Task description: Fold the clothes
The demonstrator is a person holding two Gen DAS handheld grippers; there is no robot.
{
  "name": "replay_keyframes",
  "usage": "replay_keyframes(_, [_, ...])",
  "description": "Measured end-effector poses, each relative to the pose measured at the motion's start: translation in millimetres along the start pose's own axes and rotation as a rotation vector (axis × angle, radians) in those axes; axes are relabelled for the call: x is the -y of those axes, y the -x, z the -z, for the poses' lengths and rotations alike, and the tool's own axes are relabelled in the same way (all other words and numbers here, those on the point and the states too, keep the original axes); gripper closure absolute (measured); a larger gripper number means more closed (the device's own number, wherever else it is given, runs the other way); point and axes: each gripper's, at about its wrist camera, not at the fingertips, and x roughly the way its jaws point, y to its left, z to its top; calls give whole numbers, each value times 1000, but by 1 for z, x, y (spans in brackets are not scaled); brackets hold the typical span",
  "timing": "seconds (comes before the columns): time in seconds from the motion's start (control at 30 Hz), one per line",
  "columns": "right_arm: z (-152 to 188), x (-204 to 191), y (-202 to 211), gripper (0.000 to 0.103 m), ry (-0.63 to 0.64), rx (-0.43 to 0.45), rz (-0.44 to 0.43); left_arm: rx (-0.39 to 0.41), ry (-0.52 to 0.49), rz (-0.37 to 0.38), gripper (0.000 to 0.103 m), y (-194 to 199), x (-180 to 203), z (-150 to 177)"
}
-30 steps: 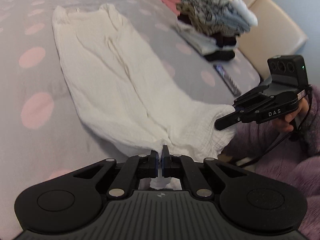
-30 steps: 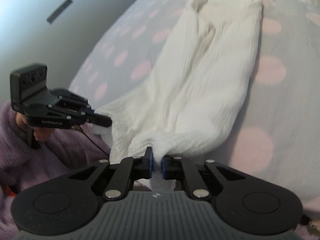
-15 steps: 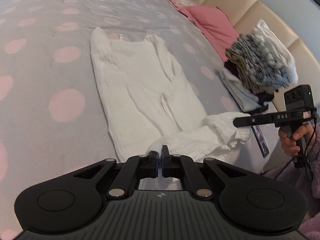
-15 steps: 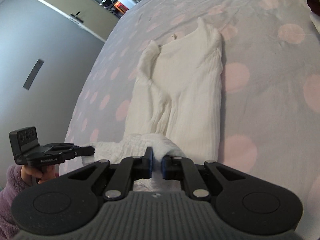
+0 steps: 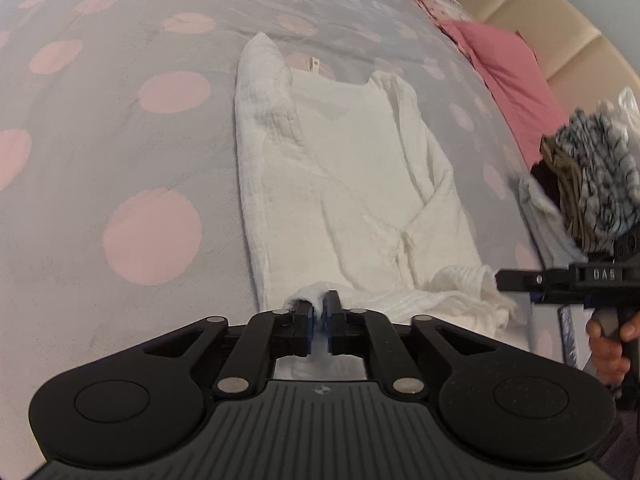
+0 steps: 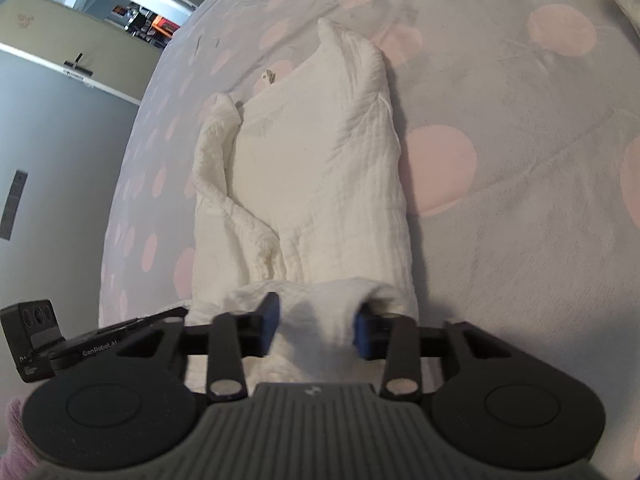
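A white crinkled garment (image 5: pixel 344 184) lies flat on the grey bedspread with pink dots (image 5: pixel 120 152), neckline at the far end. Its near hem (image 6: pixel 316 300) is folded back over the body. My left gripper (image 5: pixel 318 308) sits at the left end of that fold. Its jaws are opening, a narrow gap with a bit of white cloth in it. My right gripper (image 6: pixel 316 320) is at the right end, jaws opening wide. The rolled hem lies loose between its blue pads (image 6: pixel 272 316). In the left wrist view the right gripper (image 5: pixel 500 280) reaches in from the right, held by a hand (image 5: pixel 608 340).
A pile of folded clothes (image 5: pixel 592 184) with a grey-and-white knit on top stands at the right edge of the bed. A pink pillow (image 5: pixel 508 76) lies by the beige headboard (image 5: pixel 560 28). A dark remote (image 5: pixel 568 336) lies near the hand. A doorway (image 6: pixel 132 20) shows far left.
Both grippers carried the hem forward over the garment and lowered it. Both were shut on the cloth; now the right has opened wide and the left has parted slightly.
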Motion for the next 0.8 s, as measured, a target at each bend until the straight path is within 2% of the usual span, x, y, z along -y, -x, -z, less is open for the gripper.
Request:
replay_keyframes(0.03, [1,-2,3,52,-12,1,-14,10,11,14,81,5,2,-1])
replay_keyframes(0.07, [2,-3,7,43,-17,1,-29,17,16,22,73,10,4,-1])
replay_keyframes(0.1, [3,-6,12,38,-13,4,-33,30,19,20,69,15,7,-1])
replay_keyframes(0.17, [6,-13,20,26,19,13,-25,71,0,-6,54,26,13,1])
replay_keyframes(0.23, [10,-20,28,21,77,24,5,105,-30,-37,52,35,16,3])
replay_keyframes(0.3, [13,-28,34,21,143,22,67,126,-47,-65,52,44,19,4])
replay_keyframes(0.4, [24,-45,41,22,289,16,95,87,-152,-14,62,52,34,9])
replay_keyframes(0.43, [30,-52,43,26,352,14,98,72,-207,5,69,54,42,13])
replay_keyframes(0.47, [38,-60,43,38,413,12,108,55,-285,18,72,55,53,19])
replay_keyframes(0.57, [62,-79,30,61,597,-35,174,-21,-506,40,73,49,84,42])
replay_keyframes(0.67, [79,-85,7,71,695,-98,224,-117,-614,73,73,31,105,65])
replay_keyframes(0.73, [83,-85,-9,74,707,-134,238,-165,-620,65,73,15,109,71])
replay_keyframes(0.8, [79,-83,-21,74,700,-145,266,-197,-617,24,73,0,108,72])
